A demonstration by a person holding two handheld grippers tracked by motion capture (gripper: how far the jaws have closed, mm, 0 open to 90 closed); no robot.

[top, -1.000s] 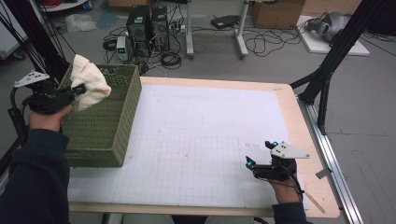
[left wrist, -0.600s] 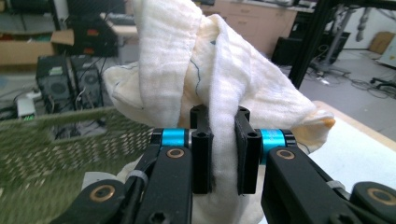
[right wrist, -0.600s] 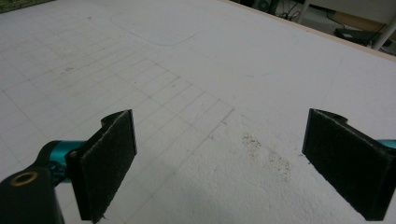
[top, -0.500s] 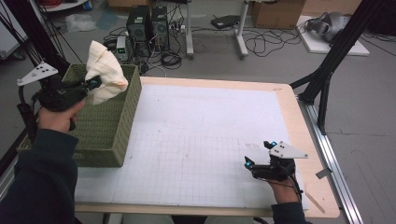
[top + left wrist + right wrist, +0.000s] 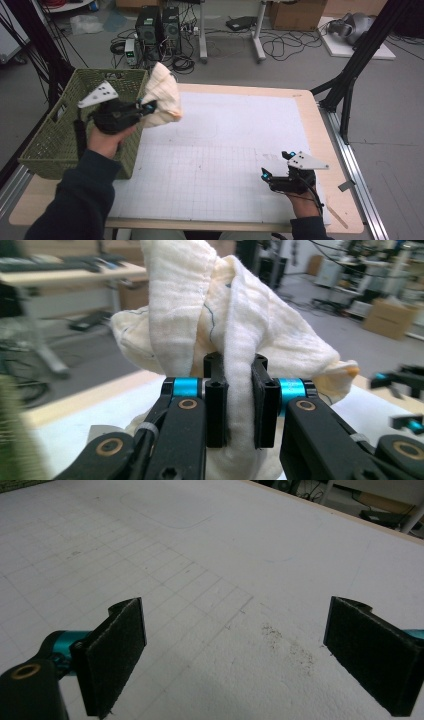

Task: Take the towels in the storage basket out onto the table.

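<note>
The left gripper [image 5: 148, 106] has its jaws pinched tight on a fold of a cream cloth [image 5: 162, 97], holding it up in the air at the right-hand edge of the green basket [image 5: 60, 145], just over the left border of the white mat [image 5: 225, 150]. In the left gripper view the cloth [image 5: 235, 335] bunches up above the clamped pads. So the lifting out looks done; what seems left is to carry the cloth over the mat and set it down, perhaps spread it. The right gripper [image 5: 266, 175] rests low at the near right of the mat, jaws spread wide with nothing between them, and the mat [image 5: 210, 580] in front of it is bare.
</note>
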